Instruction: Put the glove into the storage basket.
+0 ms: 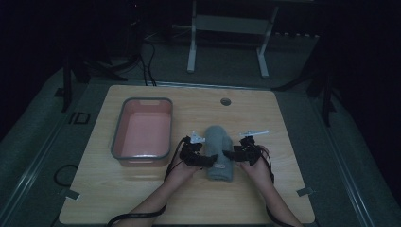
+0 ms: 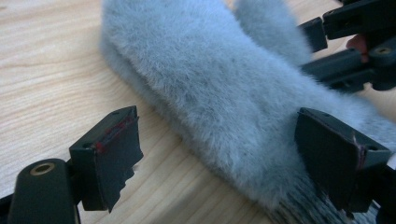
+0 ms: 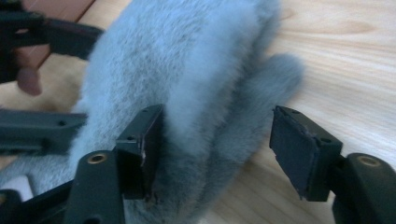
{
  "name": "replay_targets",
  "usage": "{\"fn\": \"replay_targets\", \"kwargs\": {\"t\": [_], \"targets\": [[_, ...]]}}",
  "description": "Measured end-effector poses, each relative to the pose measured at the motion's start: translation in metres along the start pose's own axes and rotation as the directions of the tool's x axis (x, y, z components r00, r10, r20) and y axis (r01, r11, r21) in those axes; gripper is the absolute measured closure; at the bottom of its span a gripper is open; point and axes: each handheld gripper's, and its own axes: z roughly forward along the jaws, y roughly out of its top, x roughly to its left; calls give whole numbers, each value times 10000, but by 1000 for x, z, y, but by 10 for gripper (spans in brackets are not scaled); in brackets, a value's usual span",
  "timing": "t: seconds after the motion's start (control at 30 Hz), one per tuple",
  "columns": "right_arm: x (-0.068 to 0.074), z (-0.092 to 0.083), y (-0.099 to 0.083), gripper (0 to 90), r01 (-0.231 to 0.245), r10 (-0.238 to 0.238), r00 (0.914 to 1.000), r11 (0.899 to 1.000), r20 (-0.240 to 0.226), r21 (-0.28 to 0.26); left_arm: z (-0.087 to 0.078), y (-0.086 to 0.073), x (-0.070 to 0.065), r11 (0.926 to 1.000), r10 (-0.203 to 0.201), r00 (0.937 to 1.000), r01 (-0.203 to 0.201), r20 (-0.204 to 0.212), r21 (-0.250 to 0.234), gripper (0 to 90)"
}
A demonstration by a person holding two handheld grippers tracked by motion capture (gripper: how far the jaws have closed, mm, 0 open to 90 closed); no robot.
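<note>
A grey furry mitten-like piece lies on the wooden table, its length running away from the person. My left gripper is at its left side, open, and the fur lies between its spread jaws. My right gripper is at the right side, also open, its jaws straddling the edge of the fur. A thumb-like lobe sticks out beside the right gripper. A ribbed knit cuff shows at the near end.
A pink bin with a grey rim stands empty left of the furry piece, close to the left hand. A round grommet hole sits near the table's far edge. Cables trail from both grippers.
</note>
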Motion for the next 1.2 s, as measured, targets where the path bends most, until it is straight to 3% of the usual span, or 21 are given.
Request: {"fn": "replay_targets", "kwargs": {"t": [0.1,0.23,0.33,0.37,0.43,0.5,0.63,0.7,0.77,0.83,0.97,1.2], "targets": [[-3,3,-2,332,-8,9,9997,10000,-224,37,4,0,2,9998,-105,9999,103,100,174,153],[-8,8,-4,378,-433,448,9973,9987,-577,266,10,1,5,9990,-252,9993,242,268,377,152],[-10,8,-4,430,-537,557,9958,9981,-727,291,13,1,7,9983,-387,9984,368,406,460,153],[-10,8,-5,510,-503,533,9950,9980,-840,377,17,1,7,9977,-437,9978,409,506,549,153],[-10,9,-5,543,-455,490,9945,9982,-920,402,18,1,7,9976,-475,9969,441,634,543,159],[-10,9,-4,589,-395,443,9941,9980,-986,497,20,2,7,9977,-395,9963,350,765,589,196],[-9,8,-4,674,-319,370,9950,9979,-929,566,22,3,7,9966,-604,9838,499,1685,660,398],[-7,7,-4,694,-281,326,9958,9982,-852,538,21,3,7,9973,-551,9815,452,1834,578,477],[-6,6,-4,716,-266,302,9964,9986,-792,467,19,4,4,9990,-191,9818,109,1888,444,590],[-5,5,-5,737,-316,342,9965,9988,-757,363,18,5,3,9993,-222,9809,156,1931,354,663],[-2,-1,-6,773,-228,240,9974,9996,-679,187,15,8,1,9998,-107,9796,68,2006,205,727],[3,-20,-1,791,-230,207,9966,9993,-792,-286,2,19,-3,9998,64,9747,-25,2236,-178,748]]}}
